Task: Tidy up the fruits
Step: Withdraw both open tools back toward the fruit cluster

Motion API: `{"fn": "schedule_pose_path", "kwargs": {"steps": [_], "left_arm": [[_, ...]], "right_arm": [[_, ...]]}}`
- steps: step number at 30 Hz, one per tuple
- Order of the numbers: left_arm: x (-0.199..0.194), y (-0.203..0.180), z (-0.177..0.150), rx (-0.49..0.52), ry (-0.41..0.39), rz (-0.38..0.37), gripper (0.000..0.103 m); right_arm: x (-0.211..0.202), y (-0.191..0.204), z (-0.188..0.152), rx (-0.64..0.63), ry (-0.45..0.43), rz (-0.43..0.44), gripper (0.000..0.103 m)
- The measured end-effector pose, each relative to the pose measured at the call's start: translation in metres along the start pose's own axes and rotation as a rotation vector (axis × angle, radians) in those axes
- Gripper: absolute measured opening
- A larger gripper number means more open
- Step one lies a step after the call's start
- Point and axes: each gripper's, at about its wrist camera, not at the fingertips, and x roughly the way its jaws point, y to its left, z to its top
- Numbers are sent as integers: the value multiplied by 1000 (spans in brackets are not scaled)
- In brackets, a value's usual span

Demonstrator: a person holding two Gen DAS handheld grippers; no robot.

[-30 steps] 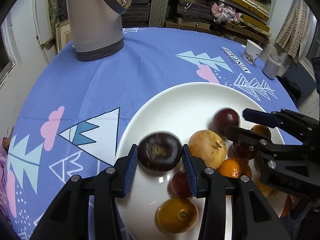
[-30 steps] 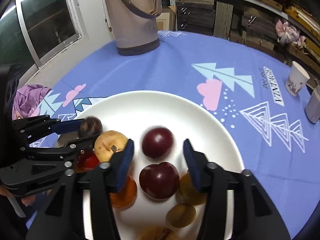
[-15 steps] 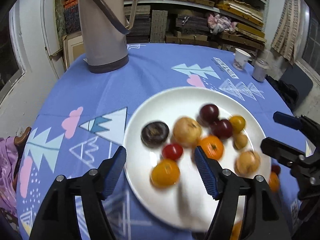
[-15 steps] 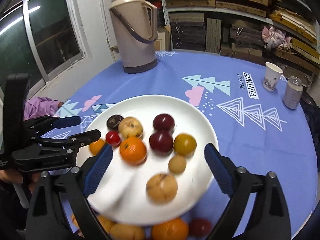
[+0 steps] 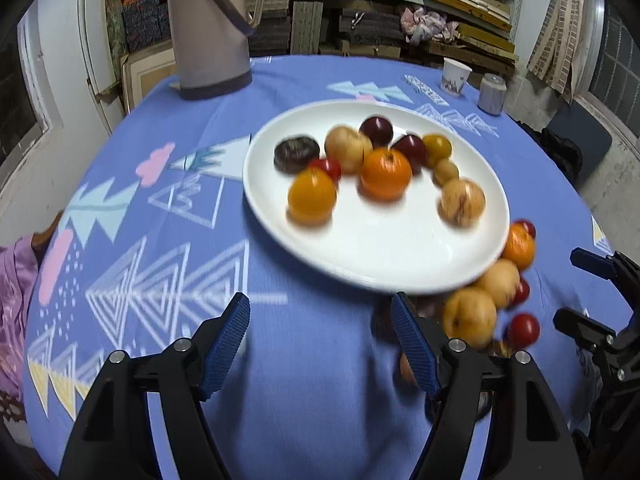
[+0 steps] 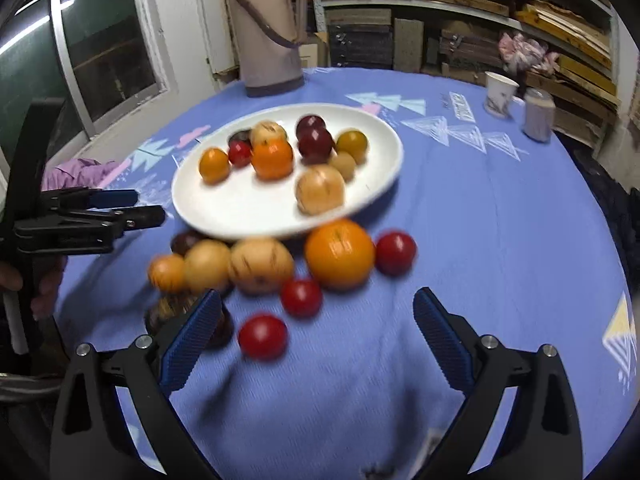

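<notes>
We see most of the fruit smeared by blur. In the left wrist view, a dark fruit [image 5: 384, 322] sits half hidden behind the right finger [image 5: 412, 346] of the left gripper, and we cannot tell what it is. In the right wrist view, a brown fruit [image 6: 176, 312] hides partly behind a blue pad [image 6: 192, 340]. The words on the tablecloth [image 6: 460, 106] are too small to read. The plate [image 6: 248, 216] covers part of a dark fruit [image 6: 186, 240].
</notes>
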Motion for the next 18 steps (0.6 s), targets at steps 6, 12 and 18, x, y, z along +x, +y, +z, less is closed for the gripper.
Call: {"fn": "schedule_pose_path", "kwargs": {"steps": [6,12,18], "left_arm": [[-6,-4,-25,-2,-12,-53,82],[-8,-1,-28,-24,-19,-61,83],[-11,-2,-28,-17,-24,-71,83]], "right_arm": [[-4,2,-26,4,1,19,82],[9,23,-31,-68,36,-1,67],[22,38,-22,-108,49,8,42]]}}
